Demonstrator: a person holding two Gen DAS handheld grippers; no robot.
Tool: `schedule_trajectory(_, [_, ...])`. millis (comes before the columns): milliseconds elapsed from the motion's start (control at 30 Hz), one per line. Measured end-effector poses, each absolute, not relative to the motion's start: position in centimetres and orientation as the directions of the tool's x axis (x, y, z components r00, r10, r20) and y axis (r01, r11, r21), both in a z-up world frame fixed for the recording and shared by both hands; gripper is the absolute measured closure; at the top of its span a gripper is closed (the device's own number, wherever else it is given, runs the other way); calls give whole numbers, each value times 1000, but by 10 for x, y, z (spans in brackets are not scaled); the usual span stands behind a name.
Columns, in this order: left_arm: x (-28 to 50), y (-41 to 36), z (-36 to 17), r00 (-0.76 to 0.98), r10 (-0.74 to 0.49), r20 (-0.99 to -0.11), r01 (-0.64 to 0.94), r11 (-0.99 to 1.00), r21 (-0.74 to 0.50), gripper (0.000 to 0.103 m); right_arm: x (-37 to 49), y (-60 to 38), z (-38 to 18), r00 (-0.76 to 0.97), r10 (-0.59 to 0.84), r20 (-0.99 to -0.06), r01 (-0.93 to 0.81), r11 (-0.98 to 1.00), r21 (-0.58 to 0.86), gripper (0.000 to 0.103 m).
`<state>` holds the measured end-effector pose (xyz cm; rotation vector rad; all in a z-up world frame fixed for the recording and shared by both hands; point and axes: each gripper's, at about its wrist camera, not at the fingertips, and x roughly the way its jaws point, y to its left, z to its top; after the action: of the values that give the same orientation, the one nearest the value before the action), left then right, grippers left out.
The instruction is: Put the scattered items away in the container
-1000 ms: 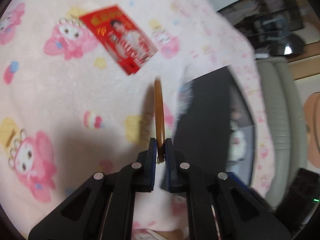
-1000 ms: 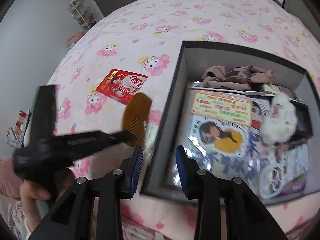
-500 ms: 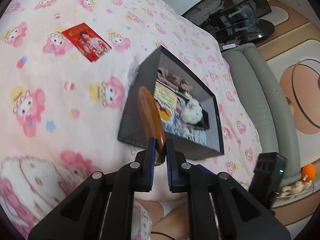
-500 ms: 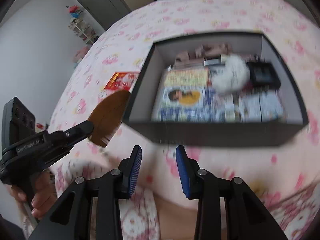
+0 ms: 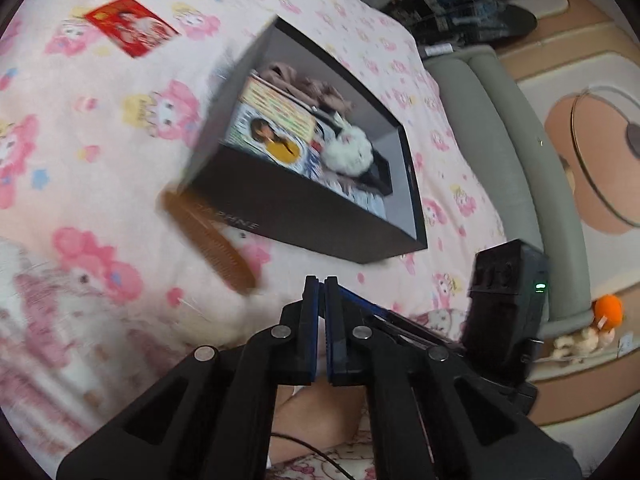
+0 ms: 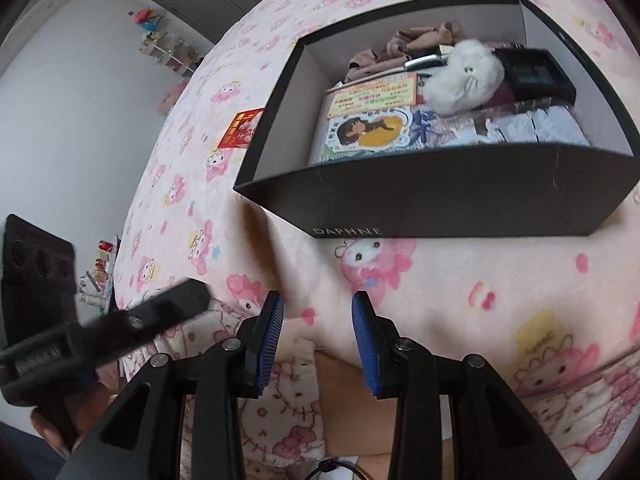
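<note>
A brown wooden comb (image 5: pixel 208 240) lies or falls, blurred, on the pink blanket just in front of the black box (image 5: pixel 304 216), outside it. My left gripper (image 5: pixel 321 288) is shut and holds nothing; the comb is to its upper left. In the right wrist view the comb (image 6: pixel 260 236) is a brown smear by the box's (image 6: pixel 440 208) near left corner. My right gripper (image 6: pixel 318 312) is open and empty, below the box. A red packet (image 5: pixel 130 26) lies on the blanket beyond the box; it also shows in the right wrist view (image 6: pixel 240 128).
The box holds a printed booklet (image 6: pixel 372 128), a white plush toy (image 6: pixel 464 76), brown cloth (image 6: pixel 404 44) and a dark case (image 6: pixel 532 72). A grey sofa (image 5: pixel 516 152) runs along the bed's right side. The left gripper's body (image 6: pixel 100 336) is at the lower left.
The comb has left my left gripper's jaws and now sits blurred on the blanket in front of the box. Both grippers have pulled back toward me.
</note>
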<state>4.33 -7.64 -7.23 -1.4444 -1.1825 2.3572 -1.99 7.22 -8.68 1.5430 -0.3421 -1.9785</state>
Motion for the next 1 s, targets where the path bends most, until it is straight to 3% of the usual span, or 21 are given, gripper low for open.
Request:
schedule_trajectory(167, [23,-65,-96,-470,486,-737,277,-711,-646,102,-19,92,-92,-192,-542,-818,259,-832,491,71])
schedule_trajectory(267, [20,-67,-95,-447,359,-819,293,-807,-513,99,-19,97,-106,-169,-523,-835,233,-845,482,71])
schedule_trajectory(400, [20,-83,-106,-388,266,-882,352,-842,-408,79,-19,95,-136,-93,-529,-844,167,-844,510,70])
schedule_trajectory(600, [21,-111,-127,-326,179,-929,429,-847,-313,64,-11,78,-166,7,-563,-826,114,-820,560,70])
schedule_trajectory(700, [15,-115,-135,-313,173,-934,447,-841,-306,54,-10,74,-170,23,-558,-829,106,-824,557,70])
schedule_trajectory(1000, [4,-150,-152,-368,203,-908,587,-706,-395,54,-33,76,-176,-75,-545,-835,24,-838,545,66])
